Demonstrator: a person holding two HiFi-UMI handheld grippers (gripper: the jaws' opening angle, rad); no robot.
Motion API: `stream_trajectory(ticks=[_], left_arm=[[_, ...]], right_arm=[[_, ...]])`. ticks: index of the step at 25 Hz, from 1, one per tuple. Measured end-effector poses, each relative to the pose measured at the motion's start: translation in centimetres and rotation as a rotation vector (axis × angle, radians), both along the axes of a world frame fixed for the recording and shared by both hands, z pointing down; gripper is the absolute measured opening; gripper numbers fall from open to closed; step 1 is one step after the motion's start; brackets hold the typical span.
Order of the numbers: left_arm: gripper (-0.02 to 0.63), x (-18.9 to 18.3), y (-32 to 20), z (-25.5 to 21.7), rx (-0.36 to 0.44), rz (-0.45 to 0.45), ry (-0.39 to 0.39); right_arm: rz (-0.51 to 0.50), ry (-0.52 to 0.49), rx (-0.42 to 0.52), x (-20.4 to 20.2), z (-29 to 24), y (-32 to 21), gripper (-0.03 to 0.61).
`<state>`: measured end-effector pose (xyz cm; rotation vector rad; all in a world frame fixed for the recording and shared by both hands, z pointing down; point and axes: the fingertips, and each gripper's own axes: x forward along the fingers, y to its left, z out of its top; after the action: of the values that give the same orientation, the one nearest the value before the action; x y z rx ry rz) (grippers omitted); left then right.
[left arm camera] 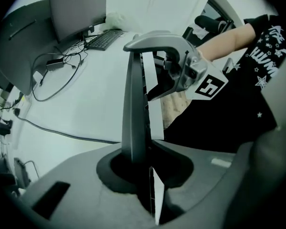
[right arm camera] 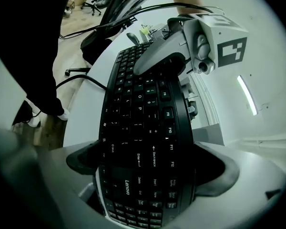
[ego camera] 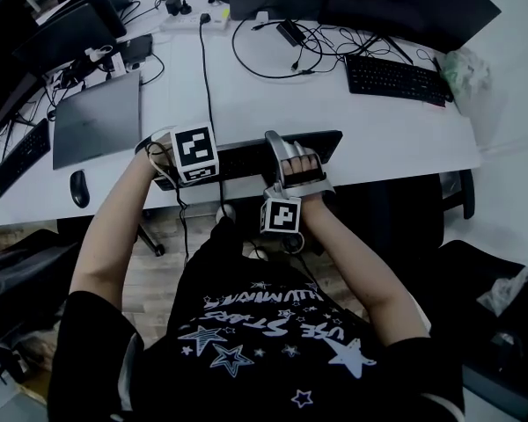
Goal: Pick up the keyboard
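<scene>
The black keyboard (ego camera: 246, 158) lies across the front edge of the white desk (ego camera: 387, 139), just in front of the person. My left gripper (ego camera: 192, 172) points steeply down at its left end, with the marker cube on top. The left gripper view shows the keyboard (left arm camera: 133, 104) edge-on, running into the closed jaws of my left gripper (left arm camera: 143, 175). My right gripper (ego camera: 292, 167) clamps the keyboard right of its middle. In the right gripper view the keys (right arm camera: 143, 118) face the camera and the board sits between the jaws of my right gripper (right arm camera: 143, 180).
A closed laptop (ego camera: 97, 120) and a mouse (ego camera: 79, 188) lie at the left. A second keyboard (ego camera: 394, 79) sits at the back right below a monitor (ego camera: 361, 3). Cables (ego camera: 273, 55) loop over the desk's middle. Another keyboard (ego camera: 22, 155) is at the far left.
</scene>
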<state>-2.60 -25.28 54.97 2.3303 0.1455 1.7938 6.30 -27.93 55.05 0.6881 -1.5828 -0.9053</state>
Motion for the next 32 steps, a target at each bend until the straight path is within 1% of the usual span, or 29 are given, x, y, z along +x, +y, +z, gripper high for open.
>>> stream_trajectory(ticks=[7, 11, 14, 16, 19, 22, 24, 29, 32], left_arm=[[0.080, 0.1, 0.7, -0.9, 0.033, -0.110, -0.010], [0.080, -0.1, 1.3, -1.5, 0.041, -0.182, 0.015], [0.078, -0.2, 1.8, -2.3, 0.044, -0.244, 0.036], [0.078, -0.2, 2.1, -2.8, 0.054, -0.305, 0.050], [0.078, 0.0, 2.1, -3.7, 0.096, -0.434, 0.092], [0.078, 0.4, 2.4, -4.6, 0.115, -0.572, 0.165], [0.078, 0.6, 2.9, -5.4, 0.128, -0.638, 0.212], [0.078, 0.6, 4.5, -7.4, 0.186, -0.733, 0.298], [0.078, 0.7, 5.3, -8.3, 0.207, -0.780, 0.366]], right_arm=[[0.020, -0.049, 0.035, 0.2, -1.1, 0.0, 0.571], [0.041, -0.054, 0.056, 1.1, -1.9, 0.6, 0.571], [0.079, -0.096, 0.074, 2.2, -2.9, 1.2, 0.571], [0.117, -0.149, 0.080, 3.0, -3.8, 1.8, 0.571], [0.185, -0.268, 0.066, 4.2, -5.3, 2.8, 0.571], [0.246, -0.395, 0.043, 5.2, -6.8, 3.9, 0.571], [0.267, -0.455, 0.040, 5.6, -7.7, 4.5, 0.571], [0.305, -0.645, 0.032, 6.2, -10.4, 5.7, 0.569], [0.345, -0.758, 0.001, 6.6, -11.6, 6.4, 0.564]])
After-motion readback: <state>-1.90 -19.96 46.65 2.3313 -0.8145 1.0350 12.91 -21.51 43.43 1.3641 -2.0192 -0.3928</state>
